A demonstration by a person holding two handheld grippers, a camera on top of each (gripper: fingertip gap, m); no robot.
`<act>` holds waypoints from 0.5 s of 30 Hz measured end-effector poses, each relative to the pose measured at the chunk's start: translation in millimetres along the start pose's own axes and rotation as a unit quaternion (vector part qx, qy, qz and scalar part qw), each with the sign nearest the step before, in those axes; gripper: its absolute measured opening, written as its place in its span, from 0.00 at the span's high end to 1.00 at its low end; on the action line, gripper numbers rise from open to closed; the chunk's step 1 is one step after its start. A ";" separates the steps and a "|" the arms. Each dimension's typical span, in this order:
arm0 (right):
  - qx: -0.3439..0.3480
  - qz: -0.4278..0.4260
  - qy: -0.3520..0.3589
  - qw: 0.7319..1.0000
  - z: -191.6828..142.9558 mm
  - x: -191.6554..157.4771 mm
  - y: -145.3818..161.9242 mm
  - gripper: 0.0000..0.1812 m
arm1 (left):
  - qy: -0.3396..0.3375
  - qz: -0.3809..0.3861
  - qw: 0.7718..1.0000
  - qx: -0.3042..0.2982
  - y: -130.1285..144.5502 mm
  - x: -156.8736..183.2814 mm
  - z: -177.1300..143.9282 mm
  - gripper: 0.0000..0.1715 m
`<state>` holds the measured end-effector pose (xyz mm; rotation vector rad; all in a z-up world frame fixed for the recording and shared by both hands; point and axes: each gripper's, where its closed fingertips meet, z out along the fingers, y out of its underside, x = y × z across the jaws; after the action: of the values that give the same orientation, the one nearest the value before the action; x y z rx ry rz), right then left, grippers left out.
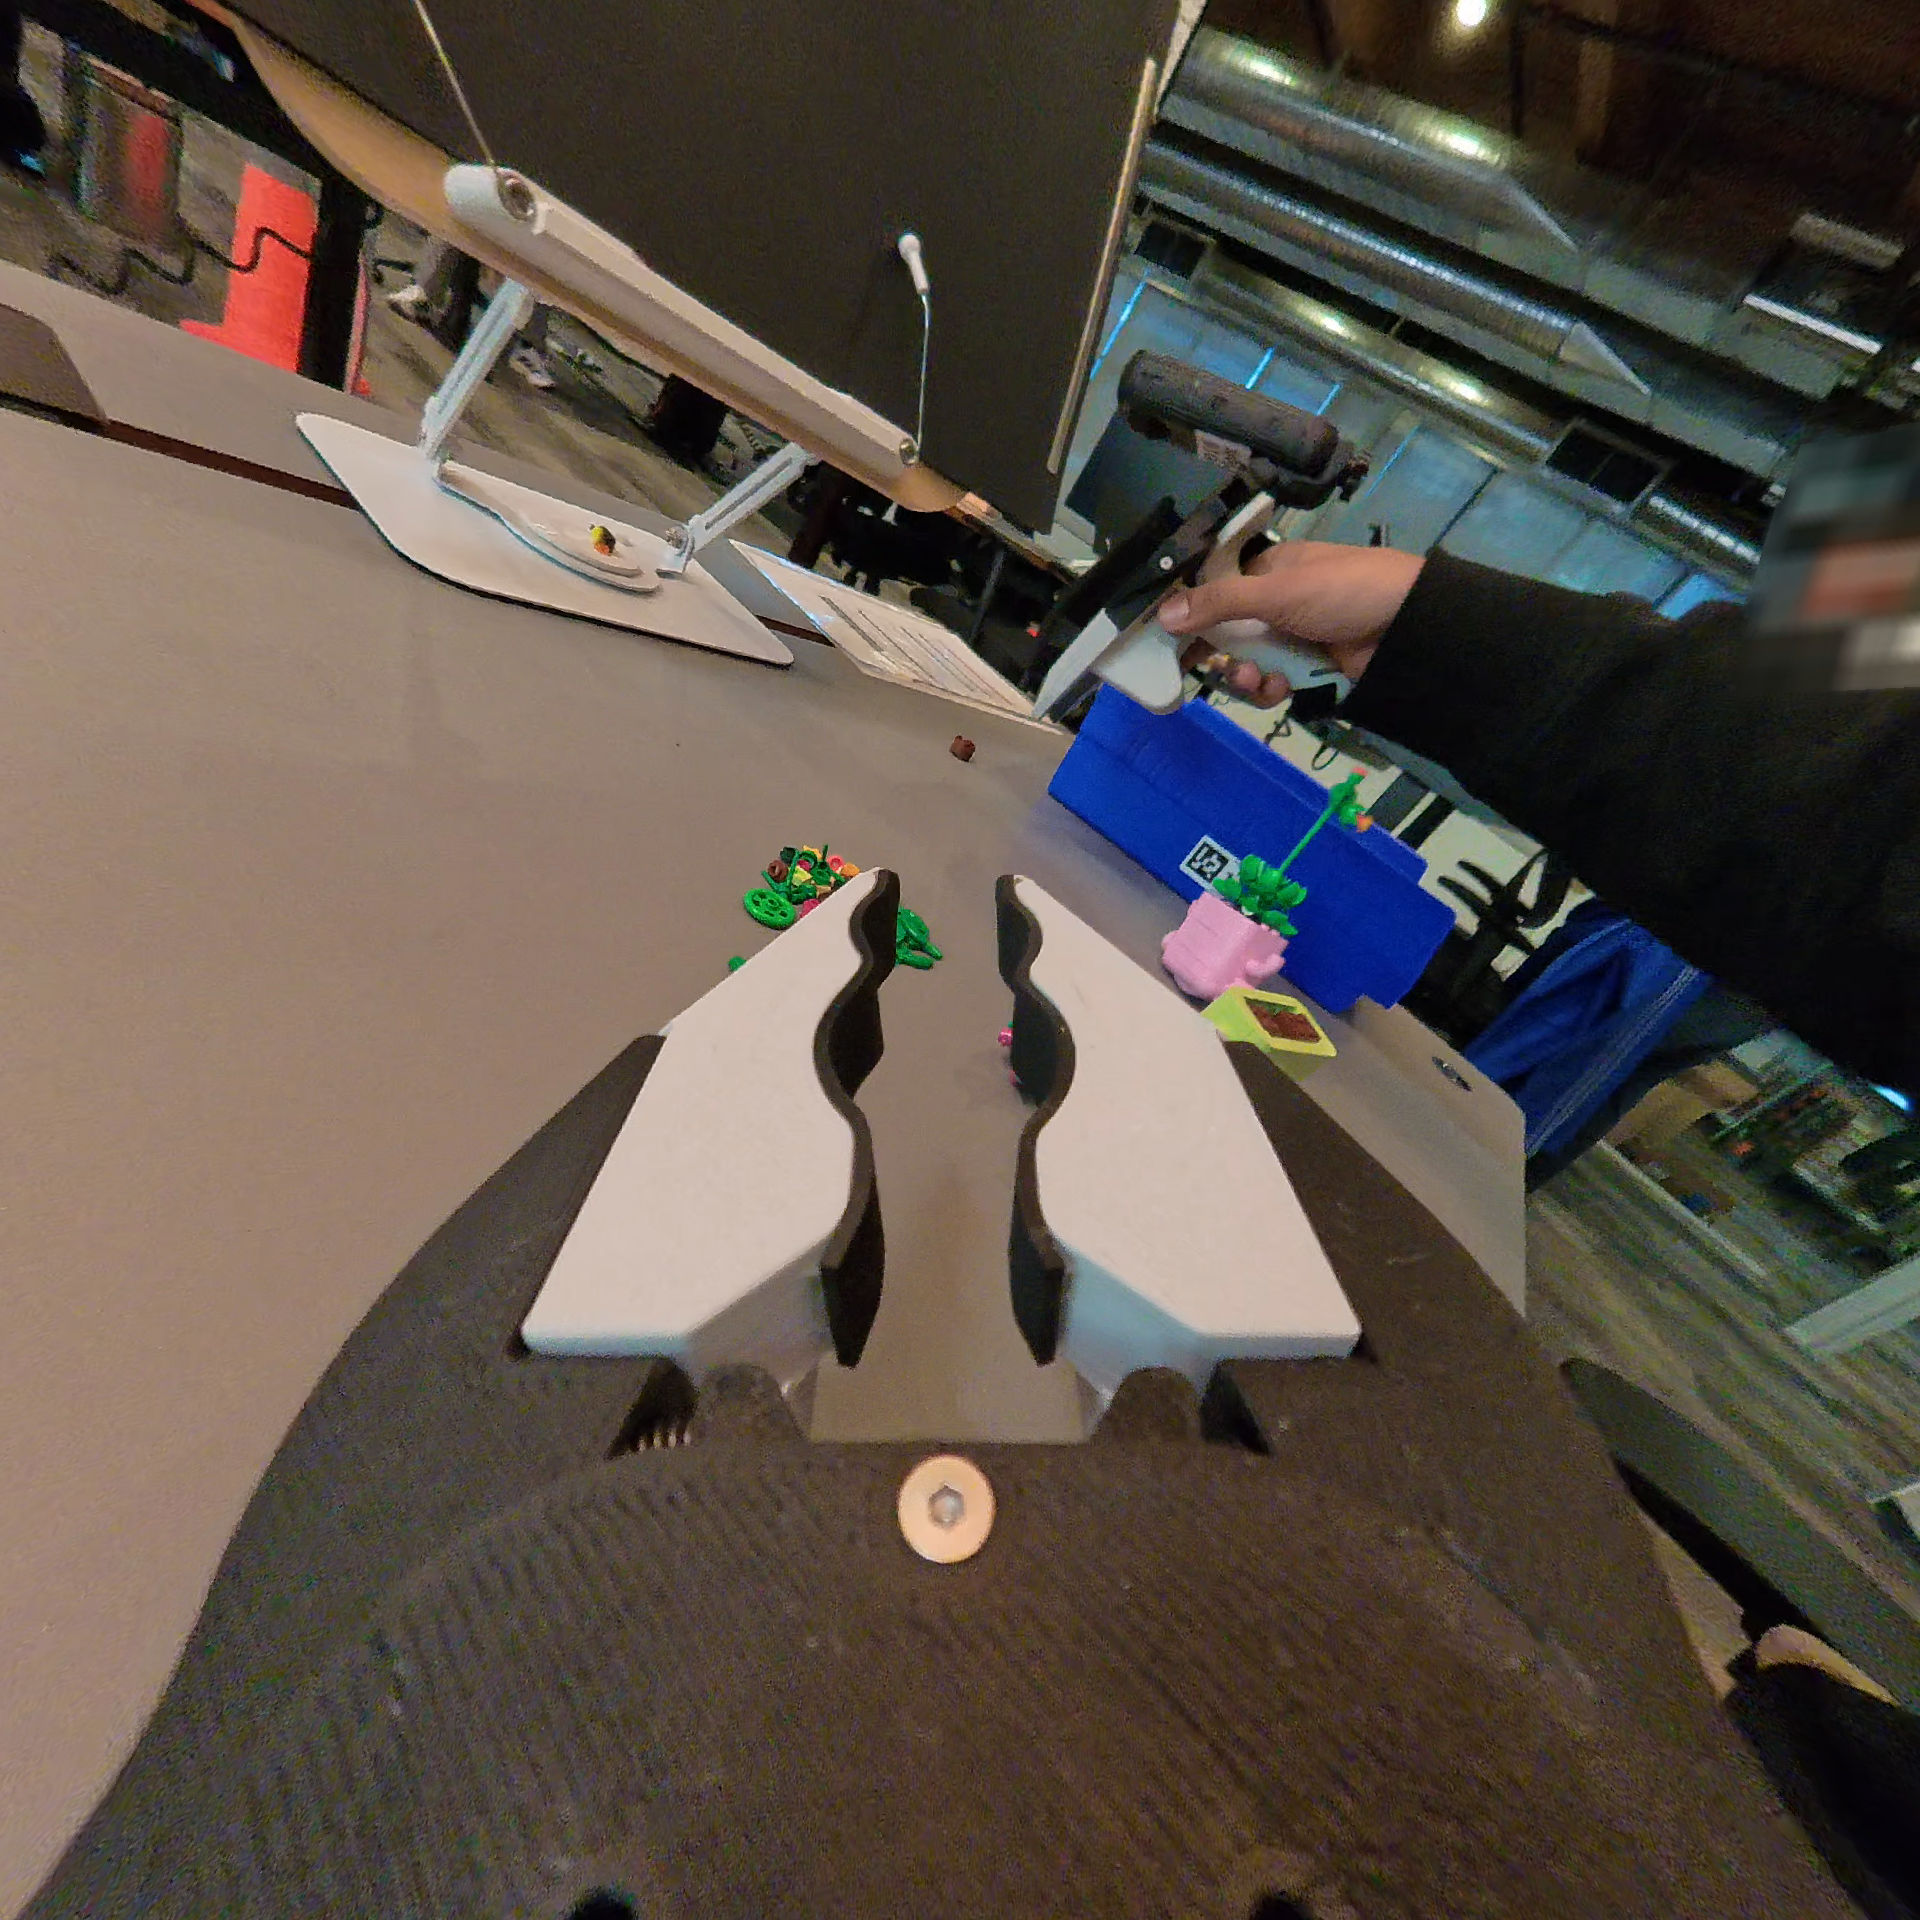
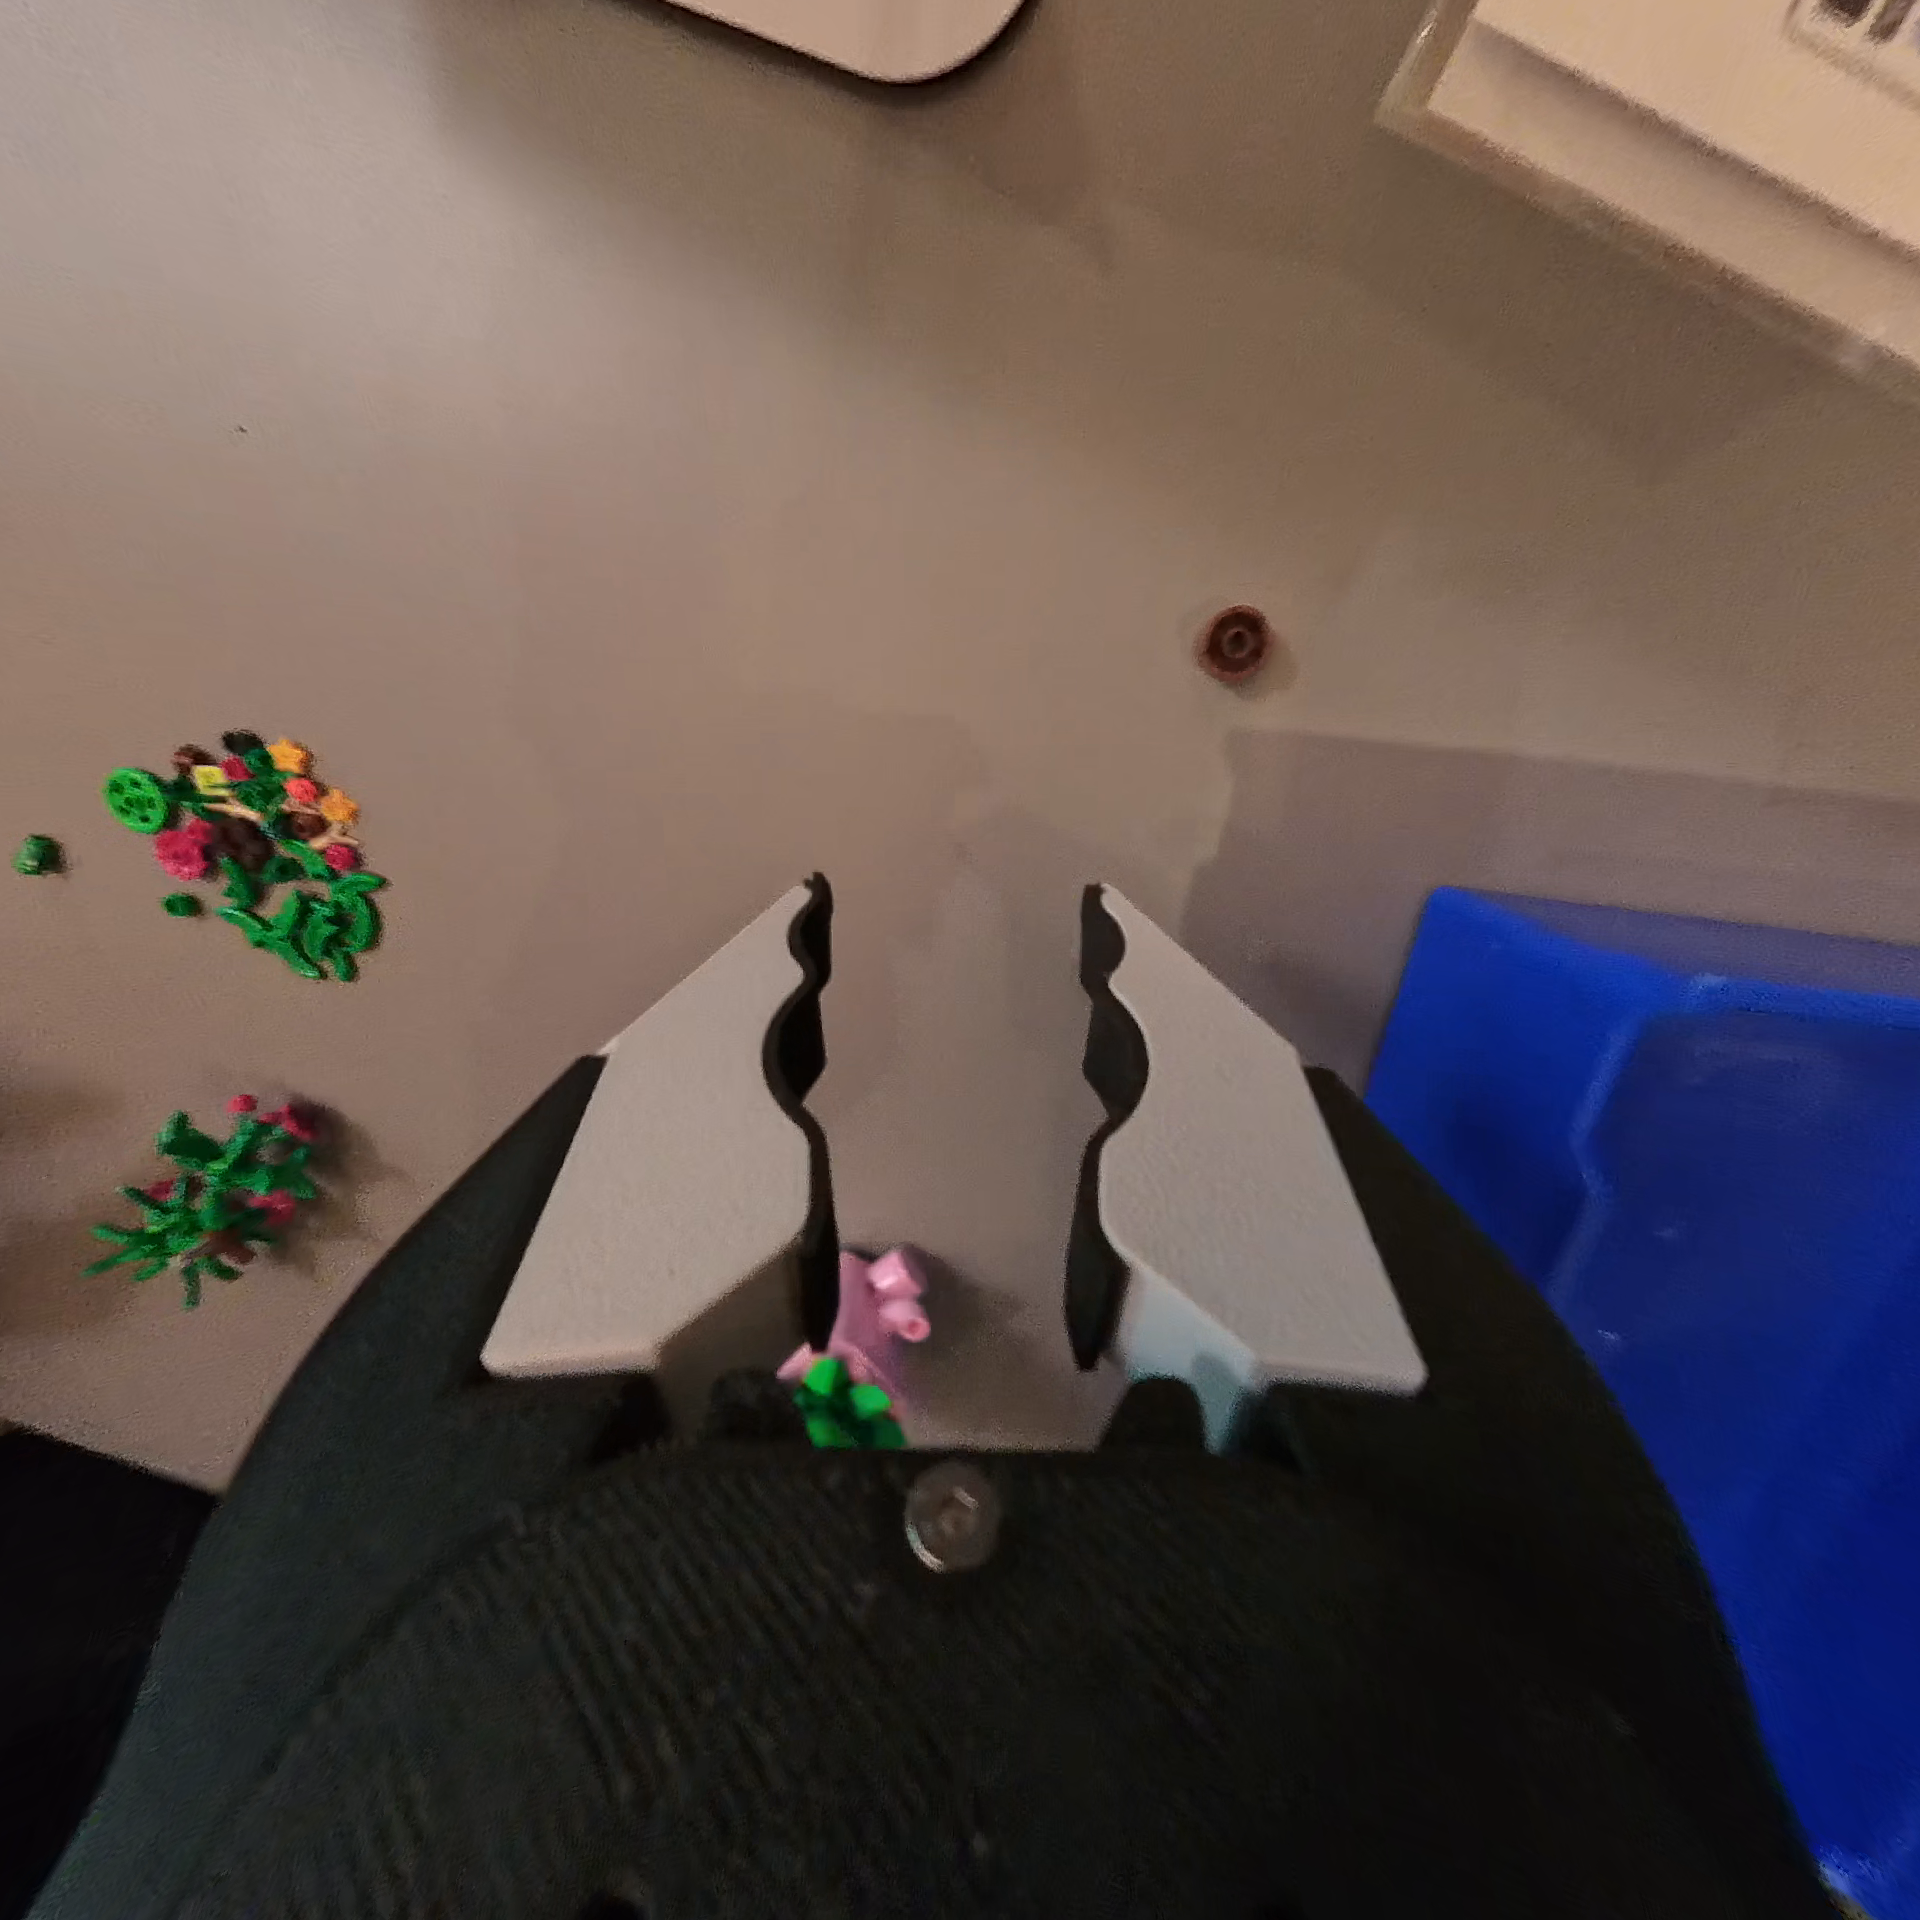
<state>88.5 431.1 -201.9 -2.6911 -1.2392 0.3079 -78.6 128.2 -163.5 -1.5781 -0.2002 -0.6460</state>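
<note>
L gripper (image 1: 945,883) sits low over the grey bench (image 1: 364,883), fingers spread w/ a clear gap, nothing between them. Just past its tips: a small heap of loose toy-brick bits (image 1: 805,883), green leaves, a green wheel, red/orange pieces. To the R of it a pink brick pot (image 1: 1221,951) stands upright w/ green leaves and a long green stem rising from it; a lime-green pot (image 1: 1273,1023) w/ brown top sits just beside, nearer the bench edge. Behind both lies a blue case (image 1: 1247,821) bearing a black-and-white marker tag. A small brown round piece (image 1: 963,748) lies alone farther back. R gripper (image 2: 951,899) is held up above the blue case by a hand (image 1: 1309,613) in a dark sleeve; its fingers are also spread, empty, pointing down at bare bench. In the R wrist view the pink pot shows low betw. the finger bases, under the gripper, apparently not touching. A leafy sprig w/ pink-red flowers (image 2: 213,1195) lies well to its L, apart from the heap. White tablet stand (image 1: 540,520) at the back.
</note>
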 end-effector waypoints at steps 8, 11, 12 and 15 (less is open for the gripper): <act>0.068 -0.075 0.086 0.991 9.8 46.1 -26.8 0.80 | 0.008 0.004 1.000 0.008 -1.4 3.8 -1.3 0.91; 0.043 -0.067 0.085 0.993 31.1 60.3 -31.8 0.77 | 0.008 0.019 1.000 0.005 -0.4 7.0 -0.7 0.91; 0.027 -0.066 0.085 0.994 38.7 63.4 -31.4 0.77 | 0.008 0.021 1.000 0.003 0.2 7.8 -0.3 0.91; -0.011 -0.080 0.096 0.992 56.5 69.0 -31.3 0.77 | 0.008 0.027 1.000 0.002 0.6 9.1 -0.2 0.91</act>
<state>95.1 507.4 -257.3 -2.5463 -1.3943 0.0137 -70.9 125.6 -159.3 -1.5678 -0.1453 -0.6154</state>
